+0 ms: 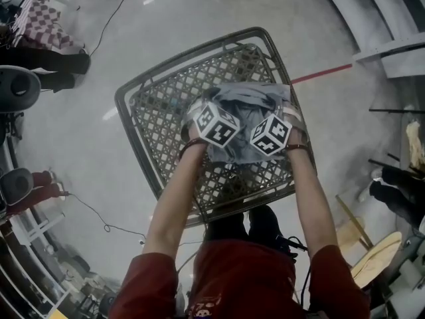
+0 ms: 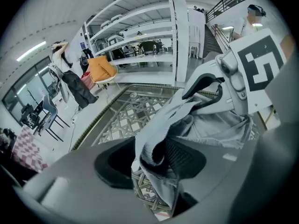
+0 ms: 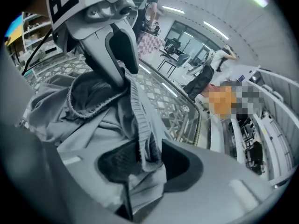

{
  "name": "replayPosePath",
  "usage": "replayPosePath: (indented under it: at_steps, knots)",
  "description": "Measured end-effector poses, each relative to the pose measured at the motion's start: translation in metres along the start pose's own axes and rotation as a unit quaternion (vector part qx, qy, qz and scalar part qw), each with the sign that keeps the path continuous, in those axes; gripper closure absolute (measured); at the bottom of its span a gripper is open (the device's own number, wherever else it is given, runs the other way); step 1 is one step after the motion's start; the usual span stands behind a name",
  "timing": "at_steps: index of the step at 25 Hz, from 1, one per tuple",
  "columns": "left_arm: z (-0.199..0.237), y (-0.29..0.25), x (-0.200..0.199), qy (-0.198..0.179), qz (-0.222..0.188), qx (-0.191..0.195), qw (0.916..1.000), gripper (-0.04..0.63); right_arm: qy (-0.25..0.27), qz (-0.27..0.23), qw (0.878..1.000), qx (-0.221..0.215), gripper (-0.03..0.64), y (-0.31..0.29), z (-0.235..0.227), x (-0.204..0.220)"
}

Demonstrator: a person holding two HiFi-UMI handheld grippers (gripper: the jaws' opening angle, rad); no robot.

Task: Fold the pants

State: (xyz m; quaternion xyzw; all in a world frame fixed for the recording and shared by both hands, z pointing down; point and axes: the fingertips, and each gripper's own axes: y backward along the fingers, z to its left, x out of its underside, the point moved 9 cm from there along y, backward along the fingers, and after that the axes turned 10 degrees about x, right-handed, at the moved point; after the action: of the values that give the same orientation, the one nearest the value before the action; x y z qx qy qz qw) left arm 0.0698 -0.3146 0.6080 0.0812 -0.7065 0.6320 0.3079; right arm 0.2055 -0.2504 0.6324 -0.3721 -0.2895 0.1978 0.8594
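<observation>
Grey pants (image 1: 247, 97) lie bunched on the far right part of a metal lattice table (image 1: 156, 115). Both grippers hover close together over the cloth, the left gripper (image 1: 214, 123) beside the right gripper (image 1: 271, 135). In the left gripper view the left gripper (image 2: 149, 164) has a fold of the pants (image 2: 154, 139) hanging between its jaws, with a gap at one pad. In the right gripper view the waistband edge (image 3: 140, 125) drapes loosely between the jaws of the right gripper (image 3: 149, 164). Neither gripper's pads clamp the cloth.
A red tape line (image 1: 321, 74) crosses the floor beyond the table. Cables trail on the floor at the left (image 1: 99, 218). A checked cloth (image 1: 43, 18) and seated people are at the far left. White shelving (image 2: 140, 36) and an orange chair (image 2: 102, 68) stand behind.
</observation>
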Motion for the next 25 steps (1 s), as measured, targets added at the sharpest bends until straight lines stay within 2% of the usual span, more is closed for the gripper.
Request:
replayPosePath:
  at_steps: [8, 13, 19, 25]
  knots:
    - [0.009, 0.003, -0.01, 0.002, -0.014, -0.009, 0.9999, 0.388, -0.021, -0.004, 0.999, 0.026, 0.477, 0.002, -0.022, -0.004]
    - [0.017, -0.007, -0.008, 0.014, -0.013, -0.004, 0.9998, 0.388, -0.044, 0.01, 0.999, 0.016, 0.477, -0.013, -0.027, -0.005]
    - [0.018, -0.006, -0.01, 0.013, -0.019, -0.007, 0.9997, 0.385, -0.077, -0.002, 0.997, 0.02, 0.477, -0.007, -0.032, -0.006]
    - [0.014, 0.018, -0.015, 0.016, -0.044, -0.035, 0.9983, 0.383, -0.11, -0.032, 0.993, 0.003, 0.477, 0.022, -0.034, -0.011]
